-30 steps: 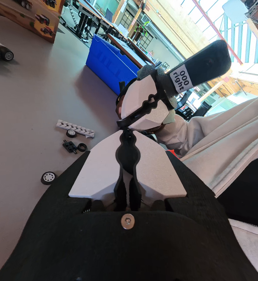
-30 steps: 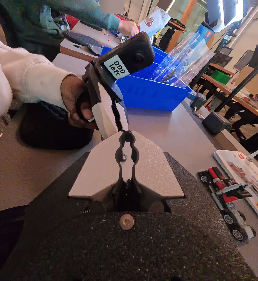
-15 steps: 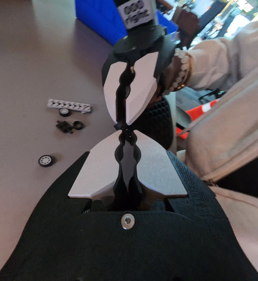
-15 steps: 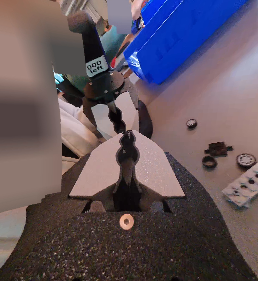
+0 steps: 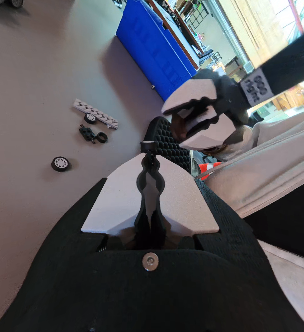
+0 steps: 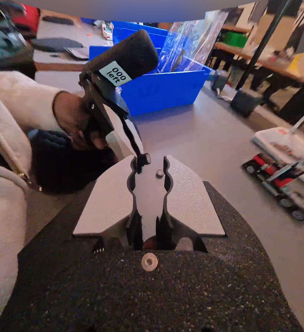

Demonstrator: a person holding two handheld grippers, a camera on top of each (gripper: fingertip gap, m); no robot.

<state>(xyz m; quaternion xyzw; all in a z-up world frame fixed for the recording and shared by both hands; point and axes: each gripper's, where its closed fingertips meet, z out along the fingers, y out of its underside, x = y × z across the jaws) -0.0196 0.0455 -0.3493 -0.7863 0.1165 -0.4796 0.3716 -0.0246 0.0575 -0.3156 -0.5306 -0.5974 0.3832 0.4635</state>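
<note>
Black toy wheel with pale hub point(image 5: 148, 145) pinched at tips of left gripper point(image 5: 150, 154), raised clear of grey tabletop point(image 5: 40, 75). Right gripper point(image 6: 149, 159) spread wide, nothing between pads, just beside the wheel. Loose small wheel on table point(image 5: 60, 163), grey studded plate point(image 5: 95, 113), black axle brick point(image 5: 87, 133) well apart leftward. Blue plastic bin point(image 5: 153, 48) at far table edge; open surface between.

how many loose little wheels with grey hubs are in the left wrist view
3: one beside the grey plate, one alone on the table, one at the left gripper's tips. Others may be hidden.
</note>
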